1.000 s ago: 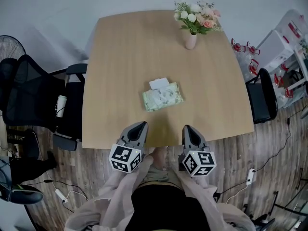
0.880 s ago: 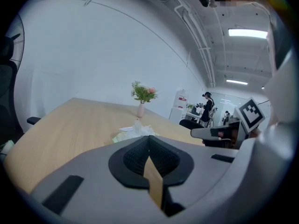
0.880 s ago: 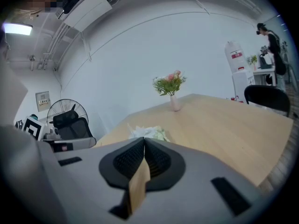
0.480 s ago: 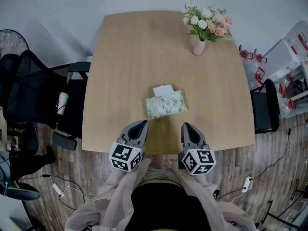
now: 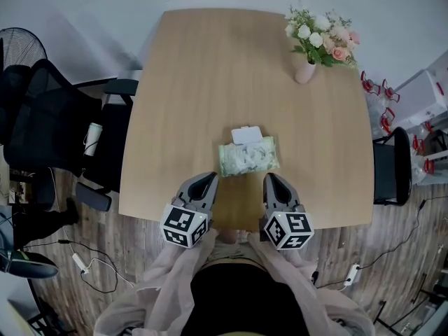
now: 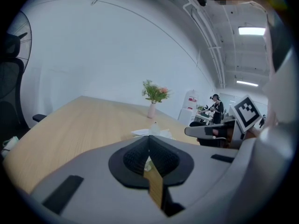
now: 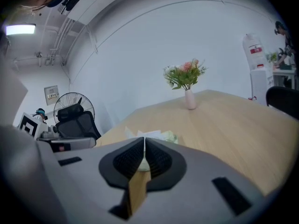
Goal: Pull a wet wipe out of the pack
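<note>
A green-patterned wet wipe pack point(image 5: 248, 158) lies on the wooden table point(image 5: 210, 82), its white lid flap point(image 5: 246, 134) folded back on the far side. My left gripper point(image 5: 205, 182) hovers over the table's near edge, just left of and short of the pack, jaws shut and empty. On the other side my right gripper point(image 5: 273, 180) sits just right of the pack, also shut with nothing in it. In the left gripper view the pack point(image 6: 154, 131) peeks over the closed left gripper point(image 6: 149, 137). The right gripper view shows the pack point(image 7: 161, 135) beyond the closed right gripper point(image 7: 144, 140).
A pink vase of flowers point(image 5: 306, 70) stands at the table's far right corner. Black office chairs point(image 5: 56, 131) and a fan point(image 5: 17, 47) are to the left, another black chair point(image 5: 392, 166) to the right. Cables lie on the wooden floor.
Both grippers have moved forward over the table's near edge, so the pack now lies closer to their tips. Both stay shut.
</note>
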